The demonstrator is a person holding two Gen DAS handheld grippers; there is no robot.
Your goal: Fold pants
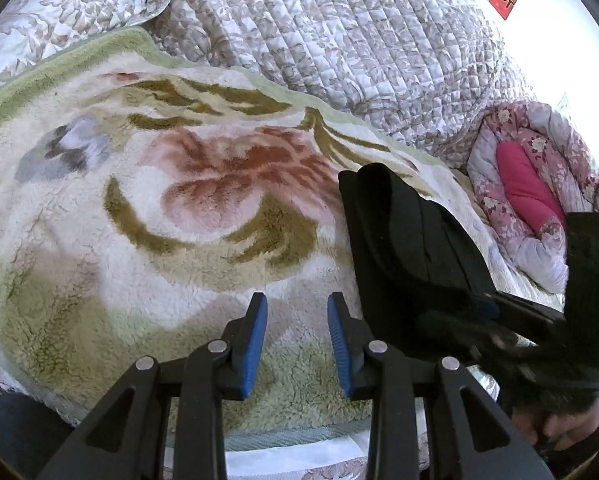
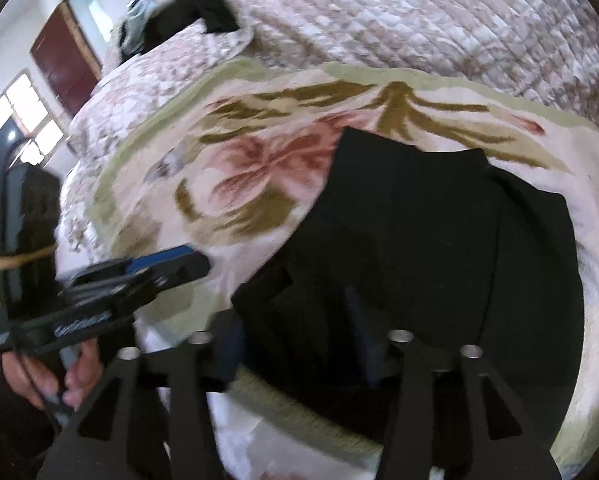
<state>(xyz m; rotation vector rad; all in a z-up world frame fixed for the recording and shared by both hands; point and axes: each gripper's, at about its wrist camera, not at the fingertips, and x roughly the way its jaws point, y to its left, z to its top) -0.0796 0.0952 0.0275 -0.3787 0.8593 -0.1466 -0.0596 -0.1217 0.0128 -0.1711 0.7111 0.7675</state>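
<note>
Lying folded on floral blanket (image 1: pixel 147 216): black pants (image 2: pixel 439 248). Left gripper (image 1: pixel 297 344) open over bare blanket, holding nothing. Right gripper (image 2: pixel 299 344) over pants; fingers blurred, cannot tell grip.

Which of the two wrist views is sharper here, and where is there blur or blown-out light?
Left wrist view: sharp on the fleece floral blanket and open left gripper; wall at top right is blown out. Right wrist view: motion-smeared throughout, the black folded pants show little detail, and the window glares white.

The left tongs (image 1: pixel 297 344) gape with nothing between them; the right tongs (image 2: pixel 295 344) stand parted too.
</note>
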